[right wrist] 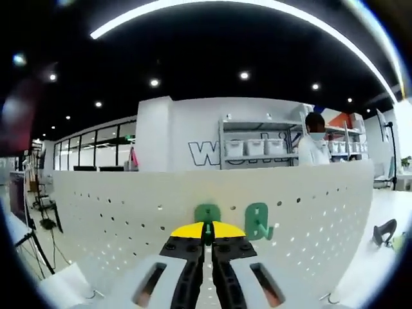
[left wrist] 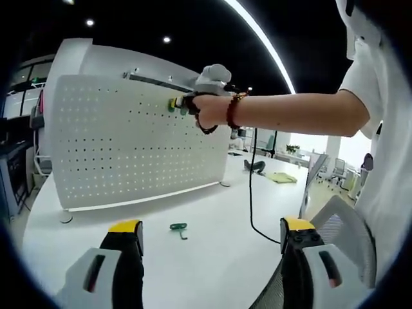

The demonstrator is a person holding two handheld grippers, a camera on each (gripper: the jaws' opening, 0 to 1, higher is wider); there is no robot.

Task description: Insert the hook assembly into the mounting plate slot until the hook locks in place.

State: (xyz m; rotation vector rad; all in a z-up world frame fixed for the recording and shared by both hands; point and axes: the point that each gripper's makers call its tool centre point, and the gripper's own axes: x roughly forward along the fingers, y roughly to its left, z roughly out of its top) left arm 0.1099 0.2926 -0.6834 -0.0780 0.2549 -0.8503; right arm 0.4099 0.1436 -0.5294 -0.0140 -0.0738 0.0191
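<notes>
A white pegboard (left wrist: 138,145) stands upright on a white desk (left wrist: 212,257), its face dotted with rows of small holes.

In the left gripper view, the left hand-held gripper (left wrist: 212,235) sits low over the desk with its yellow-tipped jaws wide apart and nothing between them. A green hook (left wrist: 179,228) lies loose on the desk between the jaws and the pegboard, clear of both. A person's hand (left wrist: 209,109) reaches in from the right, holding the right hand-held gripper (left wrist: 182,103) against the upper part of the pegboard, where a green piece (left wrist: 174,103) shows at its tip. A black cable (left wrist: 252,187) hangs from that arm down to the desk.

In the right gripper view, the right hand-held gripper (right wrist: 206,232) has its jaws together, pinching a green hook (right wrist: 207,214) that sits against the pegboard (right wrist: 96,212). A second green hook (right wrist: 259,221) is on the pegboard just to its right. Shelves with white bins (right wrist: 257,147) stand beyond the board, with a person (right wrist: 314,145) next to them.
</notes>
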